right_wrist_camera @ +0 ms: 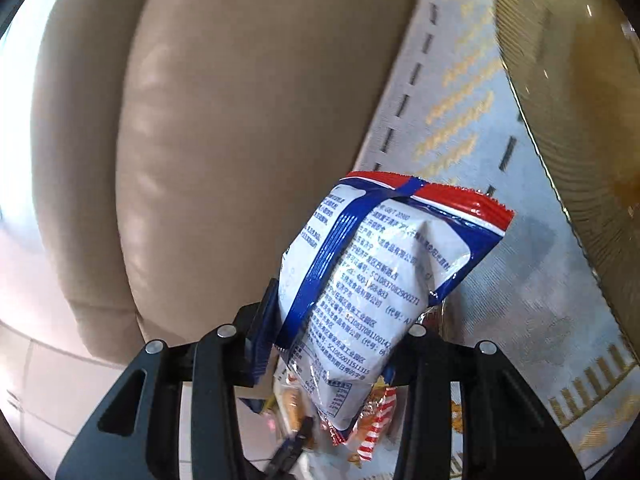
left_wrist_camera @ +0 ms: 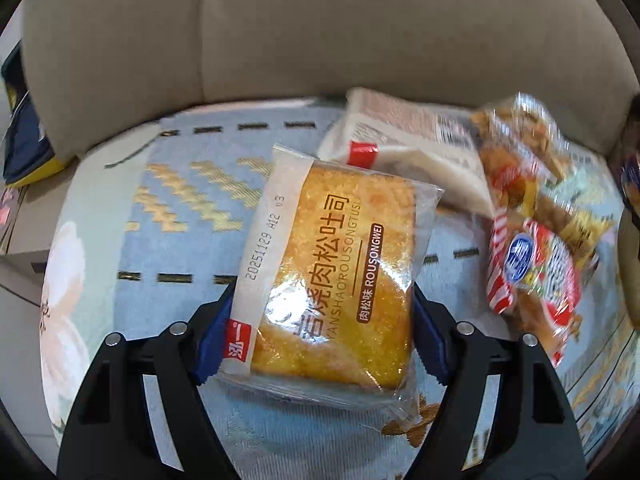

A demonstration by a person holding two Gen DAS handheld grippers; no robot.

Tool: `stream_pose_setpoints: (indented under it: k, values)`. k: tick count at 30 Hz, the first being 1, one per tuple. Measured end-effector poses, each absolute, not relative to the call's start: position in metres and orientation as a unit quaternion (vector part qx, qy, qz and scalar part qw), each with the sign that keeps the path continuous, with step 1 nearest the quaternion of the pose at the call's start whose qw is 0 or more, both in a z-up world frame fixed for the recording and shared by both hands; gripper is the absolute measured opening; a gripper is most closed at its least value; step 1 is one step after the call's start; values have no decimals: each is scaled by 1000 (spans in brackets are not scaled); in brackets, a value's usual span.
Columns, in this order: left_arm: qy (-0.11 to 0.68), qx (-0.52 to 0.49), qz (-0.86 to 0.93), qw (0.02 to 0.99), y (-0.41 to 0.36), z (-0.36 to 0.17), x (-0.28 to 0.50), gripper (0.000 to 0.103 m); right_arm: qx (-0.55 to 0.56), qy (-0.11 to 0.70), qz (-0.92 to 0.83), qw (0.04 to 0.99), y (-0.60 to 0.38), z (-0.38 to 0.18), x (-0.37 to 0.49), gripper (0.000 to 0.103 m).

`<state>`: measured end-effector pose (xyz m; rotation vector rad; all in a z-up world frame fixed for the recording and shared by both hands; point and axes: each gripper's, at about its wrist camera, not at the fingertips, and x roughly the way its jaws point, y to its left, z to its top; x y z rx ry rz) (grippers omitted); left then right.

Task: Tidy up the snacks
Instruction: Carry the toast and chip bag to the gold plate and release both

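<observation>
While both grippers hold a packet each, no container shows in either view.

The left gripper [left_wrist_camera: 320, 320] clamps a clear-wrapped golden toast slice packet [left_wrist_camera: 332, 276] across its width, long axis pointing ahead over the pale blue patterned mat [left_wrist_camera: 180, 208], near a white bread packet [left_wrist_camera: 404, 140] and red-striped clear snack bag [left_wrist_camera: 532, 264]. The right gripper [right_wrist_camera: 340, 344] pinches a white, blue and red foil pouch [right_wrist_camera: 376, 280], raised beside the beige leather sofa cushion [right_wrist_camera: 224, 140].
</observation>
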<state>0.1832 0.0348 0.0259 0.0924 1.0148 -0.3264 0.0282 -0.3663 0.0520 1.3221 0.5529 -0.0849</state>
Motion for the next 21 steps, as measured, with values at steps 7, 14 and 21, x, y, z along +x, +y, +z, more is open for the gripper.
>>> stream_pose_setpoints:
  k: [7, 14, 21]
  values:
    - [419, 56, -135, 896, 31, 70, 162, 77, 564, 274, -37, 778, -359, 99, 3, 40]
    - [411, 117, -104, 898, 5, 90, 128, 77, 440, 409, -32, 799, -351, 124, 4, 40]
    - [466, 69, -98, 877, -25, 84, 105, 76, 324, 427, -80, 840, -370, 131, -16, 40]
